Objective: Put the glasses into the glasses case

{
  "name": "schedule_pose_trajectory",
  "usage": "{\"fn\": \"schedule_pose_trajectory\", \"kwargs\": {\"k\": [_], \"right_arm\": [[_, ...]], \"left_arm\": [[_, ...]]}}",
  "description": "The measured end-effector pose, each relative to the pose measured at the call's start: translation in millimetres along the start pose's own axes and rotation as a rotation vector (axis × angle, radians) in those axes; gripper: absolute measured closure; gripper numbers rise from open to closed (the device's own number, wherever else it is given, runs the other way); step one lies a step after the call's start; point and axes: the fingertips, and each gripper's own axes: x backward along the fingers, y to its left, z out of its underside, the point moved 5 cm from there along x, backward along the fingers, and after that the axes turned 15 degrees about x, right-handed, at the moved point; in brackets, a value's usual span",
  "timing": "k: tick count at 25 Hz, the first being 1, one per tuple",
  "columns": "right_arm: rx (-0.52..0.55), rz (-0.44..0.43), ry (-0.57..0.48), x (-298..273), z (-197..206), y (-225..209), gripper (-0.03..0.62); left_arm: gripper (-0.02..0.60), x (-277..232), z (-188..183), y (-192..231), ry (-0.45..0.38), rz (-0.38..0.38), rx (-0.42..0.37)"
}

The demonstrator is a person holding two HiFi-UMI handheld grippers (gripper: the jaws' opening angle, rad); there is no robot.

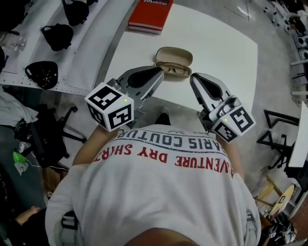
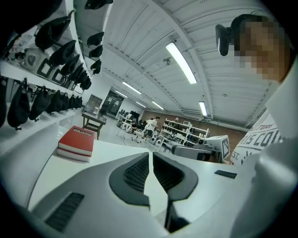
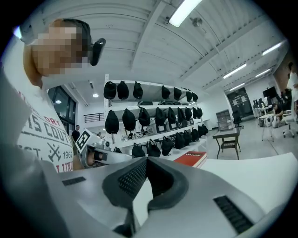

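An open tan glasses case [image 1: 174, 55] lies on the white table [image 1: 226, 53], and the glasses [image 1: 173, 70] rest in its near half. Both grippers hover close to the person's chest, over the table's near edge and short of the case. My left gripper [image 1: 157, 73] is shut with nothing in it, its tips just left of the case. My right gripper [image 1: 196, 79] is shut and holds nothing either, just right of the case. In the left gripper view the jaws [image 2: 150, 156] meet at the tips; in the right gripper view the jaws [image 3: 145, 161] are pressed together. The case is hidden in both gripper views.
A red book [image 1: 150, 14] lies at the table's far left corner, also the red book [image 2: 77, 143] and red book [image 3: 191, 158]. Shelves with black bags [image 1: 57, 36] run along the left. A black stand [image 1: 279, 129] is on the floor at right.
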Motion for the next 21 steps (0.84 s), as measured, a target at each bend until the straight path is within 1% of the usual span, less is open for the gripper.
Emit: {"fn": "schedule_pose_trajectory", "kwargs": {"k": [5, 11, 21], "right_arm": [[0.003, 0.011, 0.002, 3, 2, -1, 0.571], [0.003, 0.010, 0.021, 3, 8, -6, 0.571], [0.000, 0.001, 0.031, -4, 13, -26, 0.571]], "left_arm": [[0.534, -2, 2, -1, 0.008, 0.008, -0.008], [0.534, -10, 3, 3, 0.013, 0.011, 0.001], [0.534, -26, -4, 15, 0.016, -0.001, 0.015]]}}
